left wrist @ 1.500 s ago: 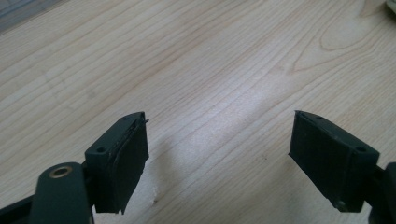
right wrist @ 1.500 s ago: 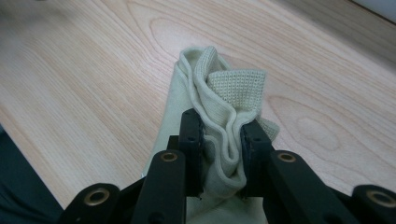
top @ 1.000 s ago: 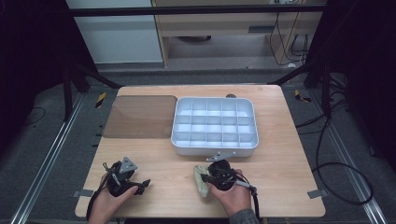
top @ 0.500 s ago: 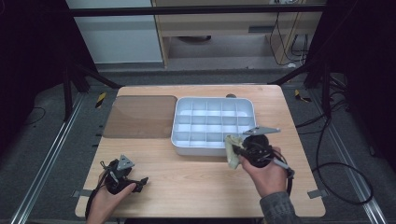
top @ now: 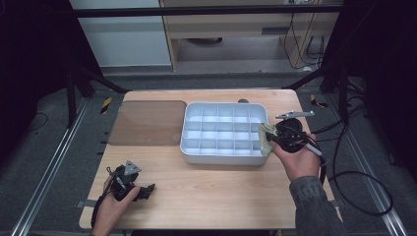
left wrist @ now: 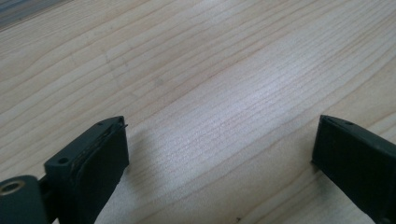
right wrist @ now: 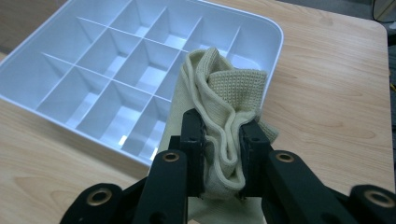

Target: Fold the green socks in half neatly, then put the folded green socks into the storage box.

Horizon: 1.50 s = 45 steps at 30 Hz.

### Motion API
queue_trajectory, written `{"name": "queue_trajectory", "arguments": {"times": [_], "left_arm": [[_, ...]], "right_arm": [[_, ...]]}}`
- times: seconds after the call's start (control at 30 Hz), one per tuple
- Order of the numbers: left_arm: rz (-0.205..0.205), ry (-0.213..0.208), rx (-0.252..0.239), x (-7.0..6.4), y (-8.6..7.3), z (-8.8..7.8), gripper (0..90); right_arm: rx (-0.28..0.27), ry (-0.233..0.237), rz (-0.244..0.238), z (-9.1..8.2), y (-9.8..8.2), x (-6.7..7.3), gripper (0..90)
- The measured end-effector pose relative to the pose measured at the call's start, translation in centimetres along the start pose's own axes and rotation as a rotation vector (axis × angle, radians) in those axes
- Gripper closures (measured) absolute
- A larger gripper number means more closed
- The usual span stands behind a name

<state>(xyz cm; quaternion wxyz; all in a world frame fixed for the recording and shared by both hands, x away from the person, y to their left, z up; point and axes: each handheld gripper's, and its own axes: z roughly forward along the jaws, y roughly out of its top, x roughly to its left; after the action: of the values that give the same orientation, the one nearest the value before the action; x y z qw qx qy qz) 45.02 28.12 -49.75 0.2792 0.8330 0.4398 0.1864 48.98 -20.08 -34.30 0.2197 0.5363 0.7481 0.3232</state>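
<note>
My right gripper is clamped on the bunched cloth at the tray's right edge, over its near-right cells. I should keep the pinch firm and wipe cell by cell, leading with the loose fold so the jaws stay clear of the dividers. The cloth is soft, pale-yellow waffle knit; the tray is rigid white plastic with thin walls. My left gripper has just been opening: wide, nothing between the jaws, above the wood-grain desk.

A pale yellow-green cloth (waffle-knit), a white tray, a light wood-grain table.
</note>
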Motion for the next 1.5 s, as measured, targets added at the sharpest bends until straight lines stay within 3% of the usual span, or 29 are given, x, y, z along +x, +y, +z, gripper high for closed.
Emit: {"name": "queue_trajectory", "arguments": {"times": [0.17, 0.37, 0.93, 1.5], "left_arm": [[-0.026, -0.023, -0.007, 0.4, -0.1, 0.3, 2.4], [-0.042, -0.019, -0.033, 0.8, -0.3, 0.5, 0.3], [-0.059, -0.008, -0.087, 0.7, -0.8, 0.7, 0.0], [-0.058, -0.007, -0.089, 0.7, -0.9, 0.6, 0.0]], "right_arm": [[0.022, -0.012, -0.003, 1.3, 0.8, -0.5, 75.8], [0.043, 0.000, -0.008, 2.4, 1.1, -0.6, 75.4], [0.062, -0.005, 0.001, 3.2, 1.0, -1.1, 75.4], [0.073, -0.024, 0.019, 4.0, 1.1, -1.8, 75.7]]}}
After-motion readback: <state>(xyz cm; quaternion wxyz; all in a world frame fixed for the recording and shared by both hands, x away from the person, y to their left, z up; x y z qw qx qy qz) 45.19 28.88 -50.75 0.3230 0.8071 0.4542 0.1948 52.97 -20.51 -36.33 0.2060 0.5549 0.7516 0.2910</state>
